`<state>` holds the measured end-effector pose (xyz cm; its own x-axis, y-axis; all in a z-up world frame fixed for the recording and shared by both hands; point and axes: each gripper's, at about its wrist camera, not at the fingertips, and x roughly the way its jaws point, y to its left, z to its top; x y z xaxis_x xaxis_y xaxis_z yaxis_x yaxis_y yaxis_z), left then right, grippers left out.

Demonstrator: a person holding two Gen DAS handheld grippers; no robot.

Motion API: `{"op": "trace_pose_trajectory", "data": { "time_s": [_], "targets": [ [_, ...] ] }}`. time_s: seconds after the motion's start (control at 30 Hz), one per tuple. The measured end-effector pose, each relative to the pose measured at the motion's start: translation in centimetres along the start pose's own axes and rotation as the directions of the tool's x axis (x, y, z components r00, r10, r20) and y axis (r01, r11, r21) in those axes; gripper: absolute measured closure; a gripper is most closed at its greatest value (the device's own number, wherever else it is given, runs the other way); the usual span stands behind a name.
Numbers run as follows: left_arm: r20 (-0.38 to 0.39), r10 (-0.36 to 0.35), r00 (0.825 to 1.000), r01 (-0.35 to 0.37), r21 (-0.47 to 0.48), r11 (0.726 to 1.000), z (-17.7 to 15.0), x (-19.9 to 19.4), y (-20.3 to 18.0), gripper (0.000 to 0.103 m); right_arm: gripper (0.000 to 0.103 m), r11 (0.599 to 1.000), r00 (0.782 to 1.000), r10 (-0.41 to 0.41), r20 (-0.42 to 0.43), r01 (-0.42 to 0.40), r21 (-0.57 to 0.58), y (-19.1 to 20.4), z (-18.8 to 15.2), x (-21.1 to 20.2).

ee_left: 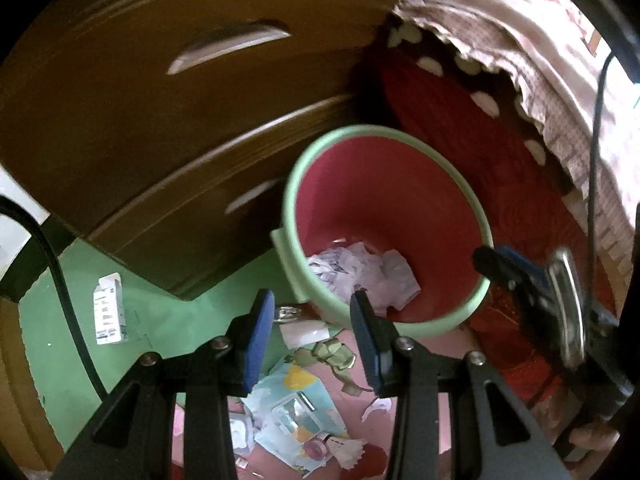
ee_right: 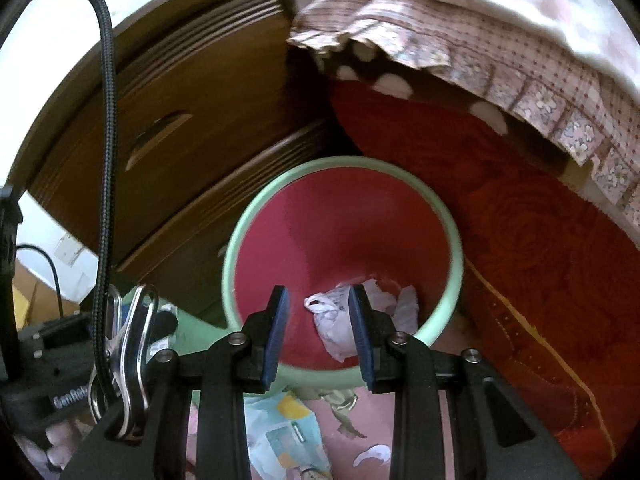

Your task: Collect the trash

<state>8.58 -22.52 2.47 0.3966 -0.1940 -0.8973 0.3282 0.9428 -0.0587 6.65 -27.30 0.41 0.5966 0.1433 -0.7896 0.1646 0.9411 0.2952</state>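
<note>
Bedroom floor, crumpled paper [ee_right: 340,320] in bin [ee_right: 456,248] below both empty, part-open claws [ee_left: 312,340] [ee_right: 318,334].

Brown wooden drawer chest [ee_left: 160,92], green and pink floor mat [ee_left: 168,320], red bedspread [ee_right: 532,232], frilled pink floral bedding [ee_right: 460,56]

Both views are dim and warm-tinted, with strong fisheye bending and black corners. Daylight washes out the bedspread [ee_right: 460,8] at the upper right, while the wooden drawers [ee_left: 140,92] sit in shadow and smear with motion blur. The bin [ee_left: 452,320] interior is evenly lit, without glare.
</note>
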Motion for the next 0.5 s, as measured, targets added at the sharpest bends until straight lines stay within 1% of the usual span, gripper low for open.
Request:
{"op": "trace_pose_trajectory", "data": {
  "time_s": [0.33,0.5],
  "targets": [
    [0.041,0.032,0.999,-0.03,-0.046,0.998,-0.5,-3.7,3.8,0.062,0.071,0.997,0.999,0.038,-0.009,-0.038,-0.066,4.0,-1.7,-2.8],
    [0.065,0.067,0.996,-0.063,-0.06,0.996,-0.8,-5.8,6.1,0.062,0.071,0.994,0.999,0.045,-0.026,-0.048,-0.101,5.9,-2.4,-2.7]
  ]
}}
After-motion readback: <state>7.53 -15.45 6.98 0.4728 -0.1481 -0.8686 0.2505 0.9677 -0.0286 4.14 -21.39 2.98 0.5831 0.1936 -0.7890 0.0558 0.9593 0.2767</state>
